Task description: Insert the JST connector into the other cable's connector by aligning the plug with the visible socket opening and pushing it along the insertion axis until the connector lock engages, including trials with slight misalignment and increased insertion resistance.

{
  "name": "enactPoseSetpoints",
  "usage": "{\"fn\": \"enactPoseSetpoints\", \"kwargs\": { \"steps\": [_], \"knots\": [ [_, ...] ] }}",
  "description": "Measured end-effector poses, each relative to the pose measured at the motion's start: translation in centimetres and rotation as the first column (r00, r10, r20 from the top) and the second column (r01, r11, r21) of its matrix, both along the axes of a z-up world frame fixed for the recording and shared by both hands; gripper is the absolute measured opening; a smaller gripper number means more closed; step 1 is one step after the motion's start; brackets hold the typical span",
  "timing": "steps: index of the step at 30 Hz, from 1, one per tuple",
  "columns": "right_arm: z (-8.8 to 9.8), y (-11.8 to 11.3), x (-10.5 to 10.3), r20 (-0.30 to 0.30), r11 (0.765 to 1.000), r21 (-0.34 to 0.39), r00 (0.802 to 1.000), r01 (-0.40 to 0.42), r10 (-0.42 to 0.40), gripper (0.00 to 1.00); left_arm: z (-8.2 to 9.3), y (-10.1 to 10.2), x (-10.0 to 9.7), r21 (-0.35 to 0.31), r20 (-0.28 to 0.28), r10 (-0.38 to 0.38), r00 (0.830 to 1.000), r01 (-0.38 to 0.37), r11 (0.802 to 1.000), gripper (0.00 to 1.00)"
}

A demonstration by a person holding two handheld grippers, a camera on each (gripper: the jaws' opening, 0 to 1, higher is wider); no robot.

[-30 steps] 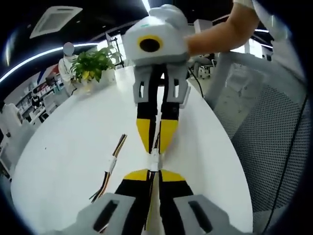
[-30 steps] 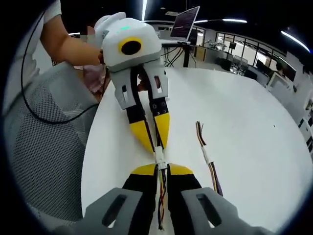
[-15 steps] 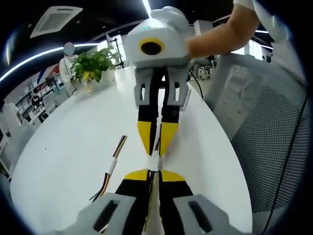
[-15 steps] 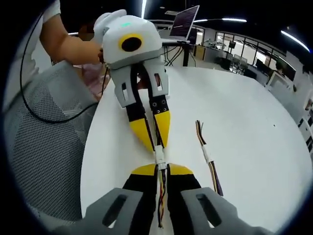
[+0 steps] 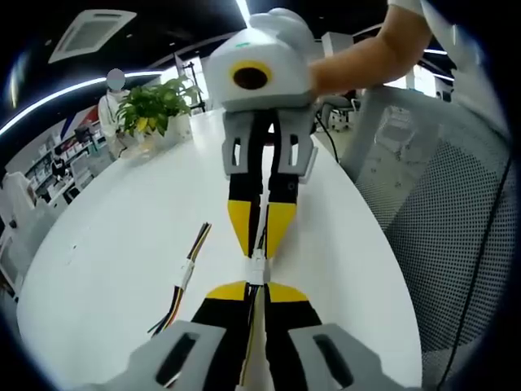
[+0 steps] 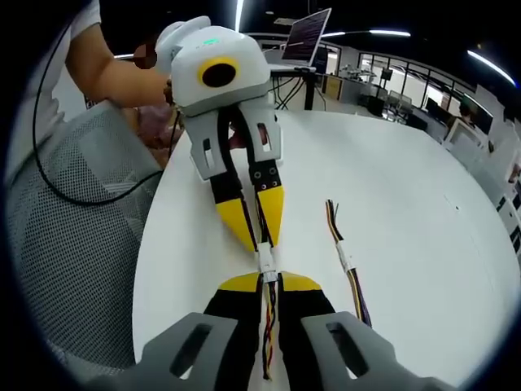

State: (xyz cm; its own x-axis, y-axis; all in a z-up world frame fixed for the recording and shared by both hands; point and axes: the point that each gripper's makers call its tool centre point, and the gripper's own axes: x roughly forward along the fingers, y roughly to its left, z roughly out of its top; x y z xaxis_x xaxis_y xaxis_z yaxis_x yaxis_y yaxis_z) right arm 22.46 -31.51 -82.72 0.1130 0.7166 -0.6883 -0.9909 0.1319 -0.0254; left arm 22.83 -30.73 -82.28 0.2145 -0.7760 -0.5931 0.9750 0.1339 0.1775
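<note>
The left claw and right claw meet tip to tip, each clenched on its cable, with the white JST connector joined between them above the white counter. A spare cable lies at 9 o'clock of the connector in the left gripper view; the counter's edge and a mesh chair sit near at 3 o'clock, with open surface toward 10 o'clock.

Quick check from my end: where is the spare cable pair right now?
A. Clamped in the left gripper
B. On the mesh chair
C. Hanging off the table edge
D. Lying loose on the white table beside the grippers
D: the spare cable pair lies flat on the white table, apart from both grippers.
</note>
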Motion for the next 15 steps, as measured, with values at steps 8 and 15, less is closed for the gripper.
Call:
{"fn": "enactPoseSetpoints", "kwargs": {
  "steps": [8, 15],
  "knots": [
    [0.1, 0.0, 1.2, 0.024, 1.000, 0.011, 1.000, -0.006, 0.006, 0.04, 0.2, -0.1, 1.3, -0.004, 0.007, 0.004, 1.000, -0.004, 1.000, 0.00],
    [-0.4, 0.1, 2.4, 0.027, 1.000, 0.016, 1.000, 0.001, -0.002, 0.04, -0.2, 0.1, 2.4, 0.002, 0.005, 0.009, 1.000, -0.009, 1.000, 0.00]
  ]
}}
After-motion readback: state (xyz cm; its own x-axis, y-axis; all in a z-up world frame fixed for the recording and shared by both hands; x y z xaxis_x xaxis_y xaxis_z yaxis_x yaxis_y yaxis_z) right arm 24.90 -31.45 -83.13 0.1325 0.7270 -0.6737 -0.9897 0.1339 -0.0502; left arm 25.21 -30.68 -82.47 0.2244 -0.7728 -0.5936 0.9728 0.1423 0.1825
